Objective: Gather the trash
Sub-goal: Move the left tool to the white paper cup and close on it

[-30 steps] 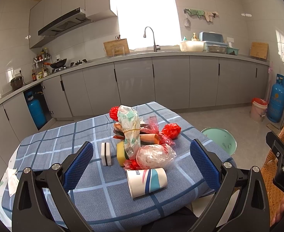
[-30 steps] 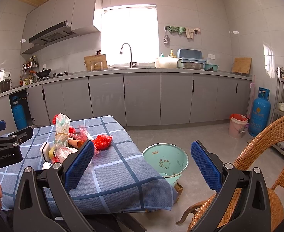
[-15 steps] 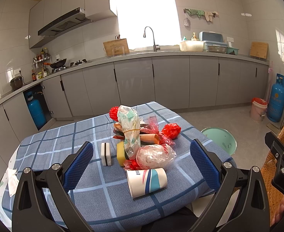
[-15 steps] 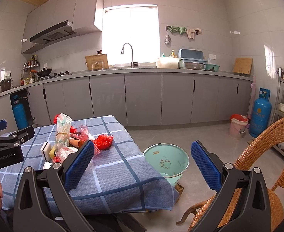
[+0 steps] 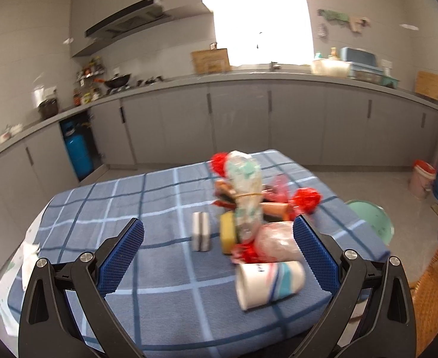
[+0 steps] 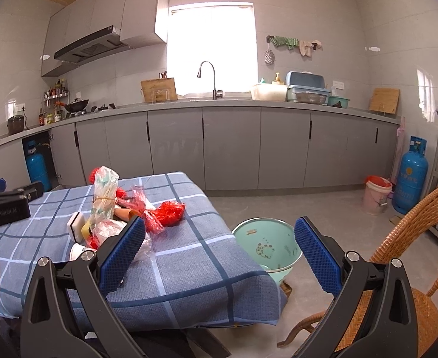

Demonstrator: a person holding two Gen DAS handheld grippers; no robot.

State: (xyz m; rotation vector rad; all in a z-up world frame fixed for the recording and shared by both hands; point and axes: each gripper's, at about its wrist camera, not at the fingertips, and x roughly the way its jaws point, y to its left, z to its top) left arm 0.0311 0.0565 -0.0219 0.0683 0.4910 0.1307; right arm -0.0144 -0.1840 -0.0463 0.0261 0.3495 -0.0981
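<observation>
Both are wide open right now, nothing pinched. The left hand-held gripper (image 5: 219,249) hangs above the near edge of the bench (image 5: 159,286), which has a blue checked cloth on it, and its view is pretty blurry. The trash pile sits toward the right side of the bench: a paper cup (image 5: 269,283) lying on its side nearest the camera, a crumpled clear bag (image 5: 274,243) right behind it, then a tall plastic bag (image 5: 245,191) tied with a rubber band standing upright in the middle. A yellow sponge (image 5: 227,235) touches the tall bag's base, and a grey-and-white block (image 5: 201,231) stands just beside that, a bit apart from the heap. A red plastic wad (image 6: 169,213) lies at the far right of the pile.

The right hand-held gripper (image 6: 219,250) is off the bench's right end, spread just as wide, looking over a mint green basin (image 6: 266,246) on the floor beside the bench. A wicker chair (image 6: 412,238) is at the right.
</observation>
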